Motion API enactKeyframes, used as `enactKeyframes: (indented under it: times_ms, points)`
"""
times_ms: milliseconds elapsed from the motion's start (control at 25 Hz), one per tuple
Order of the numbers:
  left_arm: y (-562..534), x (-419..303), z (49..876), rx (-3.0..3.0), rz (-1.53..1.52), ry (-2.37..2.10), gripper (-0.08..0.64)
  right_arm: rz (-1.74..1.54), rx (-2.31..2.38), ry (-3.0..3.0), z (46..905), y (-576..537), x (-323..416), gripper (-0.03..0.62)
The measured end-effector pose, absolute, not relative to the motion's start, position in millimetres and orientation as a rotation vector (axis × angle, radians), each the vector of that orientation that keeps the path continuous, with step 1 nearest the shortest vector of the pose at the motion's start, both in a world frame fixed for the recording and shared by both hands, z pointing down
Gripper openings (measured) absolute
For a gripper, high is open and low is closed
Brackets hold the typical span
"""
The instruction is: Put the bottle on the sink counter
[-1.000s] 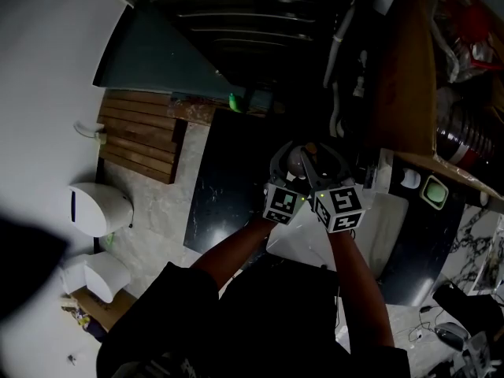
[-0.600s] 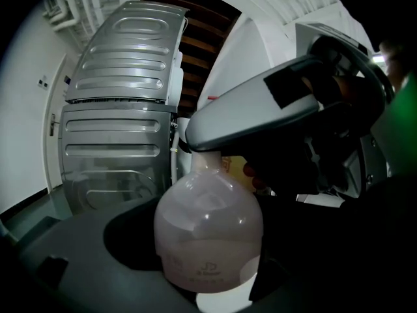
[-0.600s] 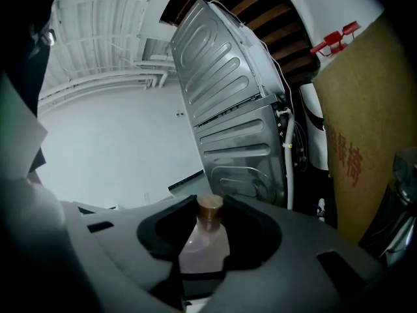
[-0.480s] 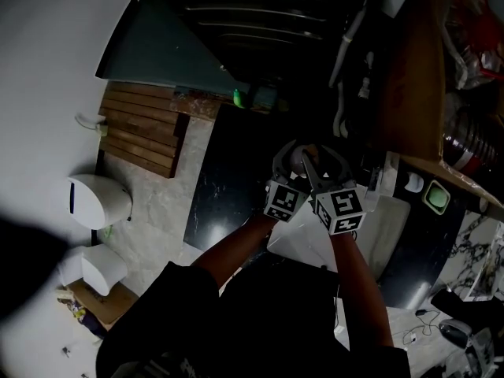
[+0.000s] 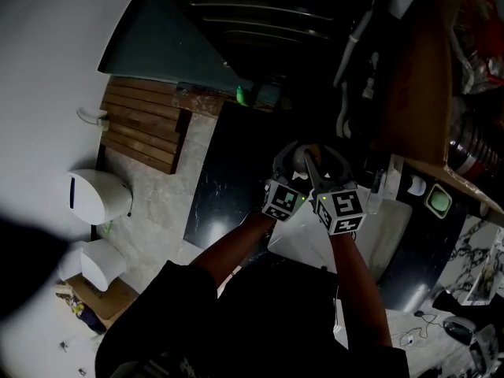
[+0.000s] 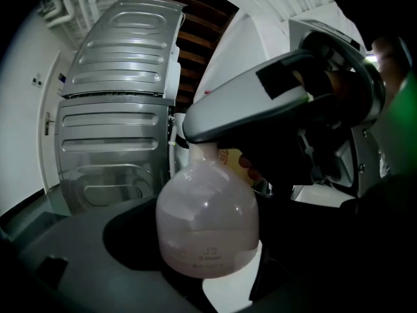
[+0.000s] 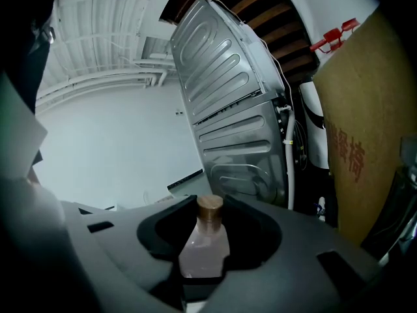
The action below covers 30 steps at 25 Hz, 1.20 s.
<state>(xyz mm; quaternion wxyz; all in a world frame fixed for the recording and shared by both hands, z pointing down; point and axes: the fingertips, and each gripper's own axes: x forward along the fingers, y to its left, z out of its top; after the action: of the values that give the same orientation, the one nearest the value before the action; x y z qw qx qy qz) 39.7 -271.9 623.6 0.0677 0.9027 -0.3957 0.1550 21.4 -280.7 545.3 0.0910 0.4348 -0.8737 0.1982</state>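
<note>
Head view, dim light. Two forearms reach up from the bottom of the frame to the middle. There the left claw (image 5: 287,156) and the right claw (image 5: 324,161) meet around a small pale bottle (image 5: 299,162). The bottle is held between them, above the place where a dark tabletop (image 5: 224,187) meets a white basin (image 5: 386,239).

Left gripper view. The bottle's round, cloudy pink body fills the lower middle of the frame. It stands upright, its long axis running top to bottom, neck upward. The left claw's jaws pinch that body from both sides. The right claw crosses above and closes on the neck. A ribbed metal panel (image 6: 111,109) stands at the left.

Right gripper view. The neck and brown cap (image 7: 210,206) rise at lower centre, cap end up, pinched between the right claw's jaws.

Compared with the head view a second before, the claws and bottle sit in the same central spot. Only the surroundings have slid slightly up the frame.
</note>
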Motion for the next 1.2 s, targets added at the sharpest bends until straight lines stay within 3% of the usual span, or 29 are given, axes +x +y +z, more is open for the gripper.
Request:
enactKeyframes:
  times_ms: [1200]
  points:
    - [-239, -15, 628, 2.459, 0.446, -1.238, 0.396, 0.392, 1.378, -2.479, 575, -300, 42, 0.143]
